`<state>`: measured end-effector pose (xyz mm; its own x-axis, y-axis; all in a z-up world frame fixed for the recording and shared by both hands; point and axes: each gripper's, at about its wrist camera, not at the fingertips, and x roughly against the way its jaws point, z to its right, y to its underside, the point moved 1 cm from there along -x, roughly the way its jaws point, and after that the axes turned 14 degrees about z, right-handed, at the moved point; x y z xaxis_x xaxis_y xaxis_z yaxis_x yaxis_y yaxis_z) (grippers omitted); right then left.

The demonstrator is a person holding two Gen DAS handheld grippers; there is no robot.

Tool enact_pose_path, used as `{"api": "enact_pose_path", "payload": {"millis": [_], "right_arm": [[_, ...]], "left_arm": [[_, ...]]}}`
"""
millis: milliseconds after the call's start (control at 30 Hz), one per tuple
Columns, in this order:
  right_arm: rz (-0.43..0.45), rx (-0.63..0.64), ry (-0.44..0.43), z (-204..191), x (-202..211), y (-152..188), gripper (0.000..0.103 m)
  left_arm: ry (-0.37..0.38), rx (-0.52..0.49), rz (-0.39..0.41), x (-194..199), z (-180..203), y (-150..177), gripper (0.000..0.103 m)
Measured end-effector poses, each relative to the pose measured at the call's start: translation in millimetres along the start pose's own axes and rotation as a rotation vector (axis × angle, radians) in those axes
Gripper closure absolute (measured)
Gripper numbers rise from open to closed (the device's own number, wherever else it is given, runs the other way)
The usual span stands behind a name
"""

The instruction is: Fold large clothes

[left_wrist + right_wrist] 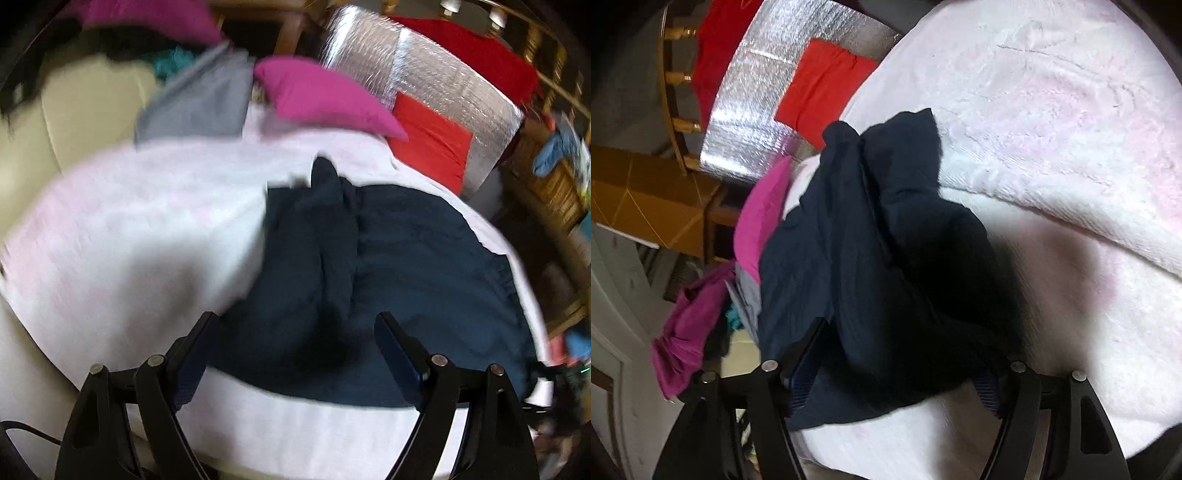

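Note:
A dark navy garment (388, 280) lies partly spread on a white-pink fluffy blanket (129, 229), with a bunched ridge down its middle. My left gripper (295, 332) is open just above its near edge, with nothing between the fingers. In the right wrist view the same navy garment (879, 251) lies heaped between and over my right gripper (897, 354), whose fingers stand wide apart; cloth hides the fingertips. The blanket (1052, 129) fills the right side there.
A magenta cloth (321, 96), a grey cloth (199, 107) and a red folded cloth (432, 144) on a silver foil mat (443, 81) lie beyond the garment. A cream surface (74, 122) is at left. Wooden furniture (639, 192) stands beside the bed.

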<state>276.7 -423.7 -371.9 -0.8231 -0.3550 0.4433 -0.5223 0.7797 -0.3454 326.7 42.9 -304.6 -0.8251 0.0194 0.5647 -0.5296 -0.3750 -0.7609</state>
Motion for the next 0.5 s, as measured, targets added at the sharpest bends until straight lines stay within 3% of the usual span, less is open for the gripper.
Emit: {"api": "enact_pose_path", "payload": {"millis": [100, 167, 233, 333, 433, 500], "right_arm": [[0.016, -0.004, -0.014, -3, -5, -3, 0.028], [0.022, 0.014, -0.012, -8, -8, -3, 0.031], [0.024, 0.052, 0.012, -13, -10, 0, 0.047], [0.043, 0.083, 0.035, -19, -12, 1, 0.053], [0.102, 0.153, 0.034, -35, -6, 0, 0.061], [0.171, 0.247, 0.015, -56, 4, 2, 0.062]], "left_arm": [[-0.032, 0.090, -0.139, -23, -16, 13, 0.015], [-0.020, 0.139, -0.150, -28, -22, 13, 0.015], [0.007, 0.182, -0.157, -34, -25, 12, 0.015], [0.062, 0.291, -0.160, -44, -36, 11, 0.016], [0.082, 0.327, -0.149, -49, -42, 8, 0.042], [0.080, 0.322, -0.130, -51, -41, 4, 0.044]]}}
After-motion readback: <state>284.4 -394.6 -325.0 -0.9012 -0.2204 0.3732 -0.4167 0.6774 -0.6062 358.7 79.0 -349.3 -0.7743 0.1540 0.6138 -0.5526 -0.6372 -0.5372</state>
